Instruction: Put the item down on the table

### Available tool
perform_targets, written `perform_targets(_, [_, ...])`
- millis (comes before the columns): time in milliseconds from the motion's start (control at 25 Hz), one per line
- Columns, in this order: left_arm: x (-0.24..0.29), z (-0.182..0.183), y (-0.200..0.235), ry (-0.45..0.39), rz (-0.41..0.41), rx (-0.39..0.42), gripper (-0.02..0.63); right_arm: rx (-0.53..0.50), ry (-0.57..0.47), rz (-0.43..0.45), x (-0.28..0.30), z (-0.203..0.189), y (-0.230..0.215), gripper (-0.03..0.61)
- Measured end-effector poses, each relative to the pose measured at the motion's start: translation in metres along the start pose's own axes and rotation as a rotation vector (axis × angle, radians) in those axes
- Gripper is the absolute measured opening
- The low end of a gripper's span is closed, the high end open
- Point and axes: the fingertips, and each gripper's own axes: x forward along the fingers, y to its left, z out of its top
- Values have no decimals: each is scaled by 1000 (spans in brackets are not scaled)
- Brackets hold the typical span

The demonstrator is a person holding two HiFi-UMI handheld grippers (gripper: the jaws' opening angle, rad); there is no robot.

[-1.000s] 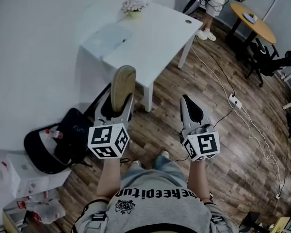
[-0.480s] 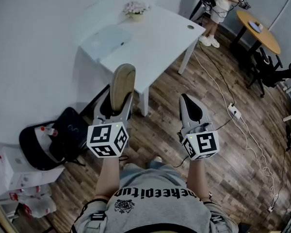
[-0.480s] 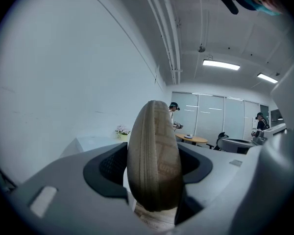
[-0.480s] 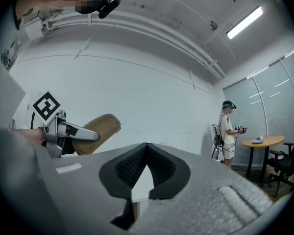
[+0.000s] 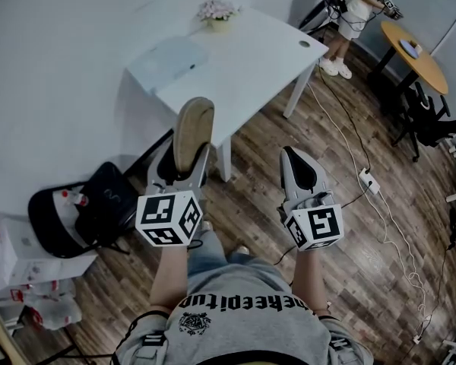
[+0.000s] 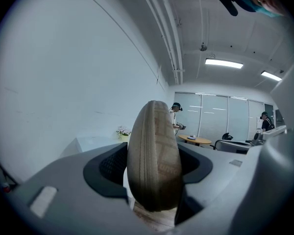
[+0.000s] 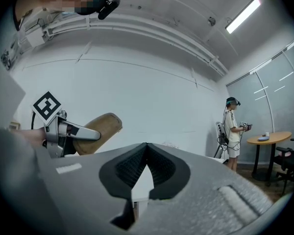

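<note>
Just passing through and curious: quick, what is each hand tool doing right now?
Left tool: closed on a tan, flat oval object.
Right tool: closed, holding nothing.

— What kind of room is showing here?
— An office: a white rectangular bench (image 5: 243, 59) is standing on wood-plank flooring (image 5: 251, 181), and a round wooden table (image 5: 422, 55) and black swivel chair (image 5: 433, 120) are sitting beside glass partition walls (image 6: 220, 121) under ceiling strip lights (image 6: 224, 62).

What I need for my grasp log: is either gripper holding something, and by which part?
The left gripper clamps the tan oval item by its lower end; the right gripper is shut and empty.
</note>
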Motion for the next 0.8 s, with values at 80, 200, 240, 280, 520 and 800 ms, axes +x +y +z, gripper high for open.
perform_targets(80, [4,0,1,2,0,-1,296,6,1,0,5,-1,-3,0])
perform_targets(200, [14,0,6,7,-4,1,296,11,-1,-5,16,-3,-6,0])
perform_targets(240, [18,1,9,7,-6,2,296,12,-1,-7,20,-3,-8,0])
perform_targets(280, [23,2,12,7,-7,2,296,13,-1,-9,25,-4,-9,0])
perform_targets(520, [57,7,28,12,-26,11,295,14,1,-33,57,-8,-20,0])
perform_targets(800, [101,19,51,21,-61,23,295,22,-1,-61,103,-9,-31,0])
